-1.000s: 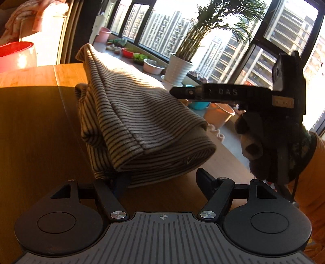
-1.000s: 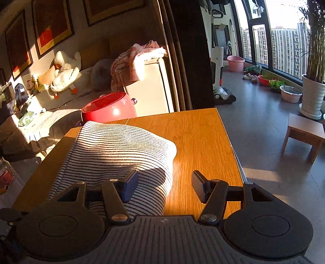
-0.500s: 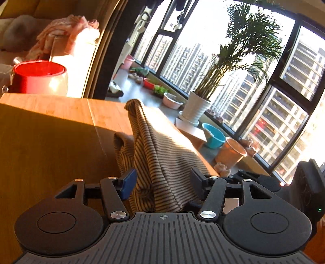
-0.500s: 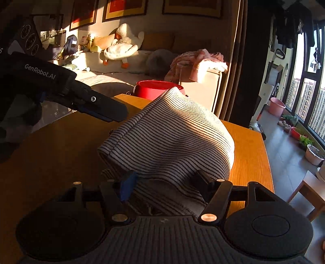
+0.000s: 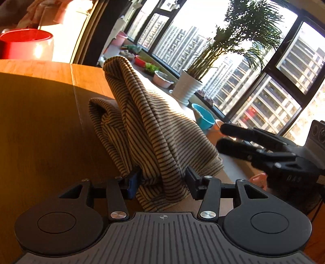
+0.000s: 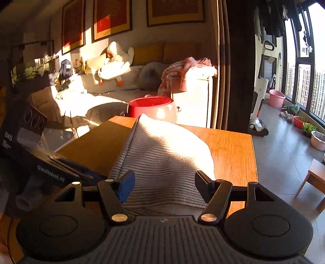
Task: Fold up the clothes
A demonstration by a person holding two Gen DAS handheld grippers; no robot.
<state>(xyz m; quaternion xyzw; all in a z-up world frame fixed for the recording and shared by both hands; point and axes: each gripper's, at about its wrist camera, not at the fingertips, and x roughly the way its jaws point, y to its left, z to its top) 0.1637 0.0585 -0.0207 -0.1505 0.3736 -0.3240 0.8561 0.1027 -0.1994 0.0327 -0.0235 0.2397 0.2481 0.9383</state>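
Here, a bunched striped garment (image 5: 154, 126), folded, between parted tongs (image 5: 162, 180).

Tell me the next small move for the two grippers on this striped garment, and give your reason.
Probably close the left gripper on the striped garment. Its fingers straddle the bunched near edge but look apart, and the right gripper also brackets the cloth unclosed on the wooden table.

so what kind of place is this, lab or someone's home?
Most likely a high-rise flat's living room: a sofa with a plush duck, framed pictures, and tower blocks outside the windows.
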